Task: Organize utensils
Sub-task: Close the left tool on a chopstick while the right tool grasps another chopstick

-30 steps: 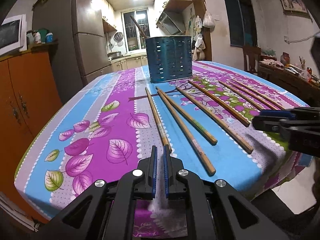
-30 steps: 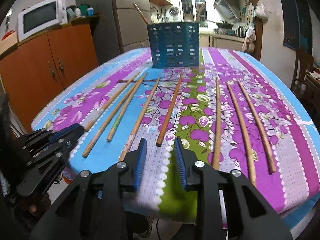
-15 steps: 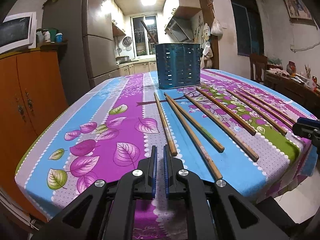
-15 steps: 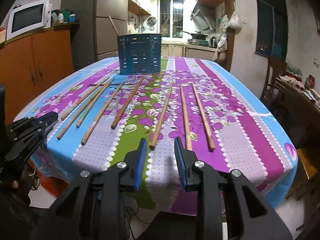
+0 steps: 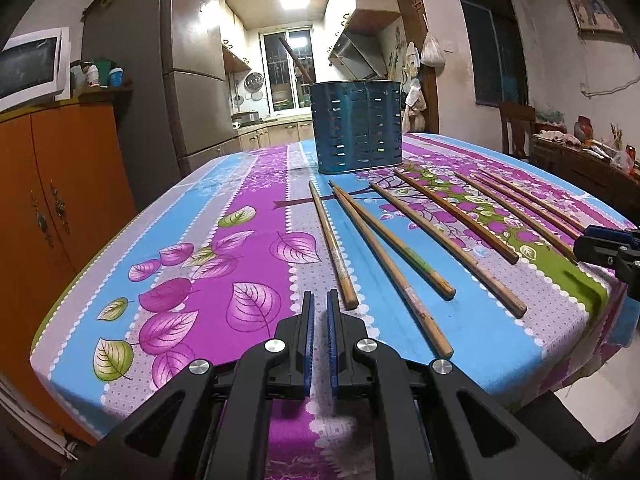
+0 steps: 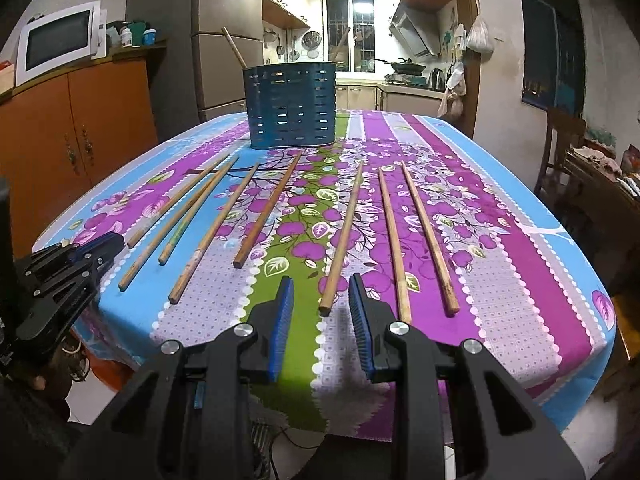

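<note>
The left gripper point(image 5: 319, 300) has its jaws nearly together with nothing between them, hovering over the near edge of the tabletop point(image 5: 224, 264), just beside the end of the leftmost chopstick point(image 5: 331, 240). The right gripper point(image 6: 321, 290) has its jaws apart and empty, with the near tip of one middle chopstick point(image 6: 343, 236) lying on the cloth in line with the gap. Eight chopsticks lie fanned across the flowered cloth. Behind them at the far end stands the blue slotted holder point(image 6: 291, 105), with one wooden handle point(image 6: 234, 49) leaning out of it.
</note>
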`<state>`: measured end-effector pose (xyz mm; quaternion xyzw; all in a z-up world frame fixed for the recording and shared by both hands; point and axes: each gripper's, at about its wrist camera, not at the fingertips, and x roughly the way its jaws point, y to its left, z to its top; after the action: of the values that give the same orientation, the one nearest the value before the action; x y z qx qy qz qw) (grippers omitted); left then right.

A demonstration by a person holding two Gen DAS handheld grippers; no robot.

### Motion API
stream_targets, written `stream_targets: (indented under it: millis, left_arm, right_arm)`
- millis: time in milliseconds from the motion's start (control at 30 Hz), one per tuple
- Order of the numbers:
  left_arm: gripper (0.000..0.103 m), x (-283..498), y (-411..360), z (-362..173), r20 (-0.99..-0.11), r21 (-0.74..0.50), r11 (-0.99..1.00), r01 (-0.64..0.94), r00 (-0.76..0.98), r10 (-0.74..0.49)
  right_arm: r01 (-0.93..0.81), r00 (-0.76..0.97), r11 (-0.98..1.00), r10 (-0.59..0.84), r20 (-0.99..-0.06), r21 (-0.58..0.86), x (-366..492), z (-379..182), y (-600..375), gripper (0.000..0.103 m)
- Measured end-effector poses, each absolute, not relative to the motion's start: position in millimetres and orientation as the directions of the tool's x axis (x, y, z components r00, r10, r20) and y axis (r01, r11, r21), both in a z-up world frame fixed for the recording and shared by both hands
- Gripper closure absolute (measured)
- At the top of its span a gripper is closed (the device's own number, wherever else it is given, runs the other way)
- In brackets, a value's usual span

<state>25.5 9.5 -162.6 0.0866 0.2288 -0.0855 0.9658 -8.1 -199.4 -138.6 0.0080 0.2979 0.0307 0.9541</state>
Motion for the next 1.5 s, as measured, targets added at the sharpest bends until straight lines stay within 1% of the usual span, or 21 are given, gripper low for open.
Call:
stream_targets:
  millis: [200, 333, 433, 467, 533, 700, 1000, 1067, 1100, 1133, 1233, 1467, 1500]
  left_arm:
    - [0.096, 23.9, 4.9, -164.1, -0.449, 0.149, 0.965, 0.216, 0.885, -0.128]
    - [0.096, 23.6, 6.5, -162.8, -0.449, 0.128, 0.966, 0.224, 0.882, -0.145]
    - [0.095, 15.3, 7.8, -157.6, -0.421, 0.127, 0.966, 0.226, 0.894, -0.154]
    - [0.093, 13.7, 5.1, -157.0, -0.415, 0.147, 0.963, 0.227, 0.898, -0.149]
    - [0.074, 13.9, 1.3, -157.9, -0.414, 0.163, 0.958, 0.235, 0.898, -0.15]
    - [0.071, 21.5, -6.7, -164.5, -0.434, 0.184, 0.954, 0.236, 0.891, -0.136]
    - [0.071, 30.7, -7.9, -165.4, -0.426, 0.162, 0.965, 0.208, 0.896, -0.122]
    - [0.072, 30.1, -7.9, -166.4, -0.423, 0.154, 0.966, 0.207, 0.897, -0.125]
    - [0.076, 29.7, -8.0, -166.9, -0.423, 0.145, 0.966, 0.212, 0.896, -0.133]
    - [0.079, 30.0, -8.4, -167.0, -0.422, 0.139, 0.967, 0.215, 0.896, -0.138]
    - [0.084, 29.6, -10.1, -168.3, -0.414, 0.131, 0.967, 0.216, 0.899, -0.145]
    - [0.089, 28.2, -10.5, -170.3, -0.397, 0.112, 0.97, 0.214, 0.905, -0.153]
    - [0.093, 28.2, -9.8, -170.6, -0.395, 0.107, 0.972, 0.211, 0.906, -0.153]
  right_arm:
    - [-0.046, 0.807, 0.998, 0.058, -0.588, 0.035, -1.5, -143.9, -198.0, 0.076]
    - [-0.045, 0.799, 0.998, 0.06, -0.598, 0.041, 0.4, -146.1, -198.3, 0.076]
    - [-0.042, 0.797, 0.998, 0.061, -0.601, 0.046, 0.5, -146.6, -198.6, 0.076]
    - [-0.041, 0.797, 0.998, 0.063, -0.6, 0.049, 0.4, -146.9, -199.2, 0.076]
    - [-0.042, 0.798, 0.998, 0.064, -0.599, 0.051, 0.6, -146.8, -199.0, 0.076]
    - [-0.043, 0.799, 0.998, 0.066, -0.597, 0.054, 1.0, -146.5, -197.4, 0.076]
    - [-0.029, 0.811, 0.998, 0.056, -0.583, 0.055, 3.6, -148.3, -197.4, 0.076]
    - [-0.02, 0.813, 0.998, 0.053, -0.581, 0.062, 3.5, -148.8, -198.3, 0.079]
    - [-0.016, 0.813, 0.998, 0.052, -0.579, 0.067, 2.8, -148.9, -199.7, 0.079]
    - [-0.006, 0.815, 0.997, 0.047, -0.578, 0.073, 2.7, -149.1, -200.7, 0.082]
    - [0.017, 0.817, 0.997, 0.034, -0.576, 0.082, 2.5, -149.5, -203.1, 0.088]
    - [0.046, 0.819, 0.996, 0.003, -0.574, 0.071, 1.7, -150.0, -201.2, 0.088]
    - [0.049, 0.82, 0.996, 0.004, -0.572, 0.077, 1.5, -150.1, -201.7, 0.088]
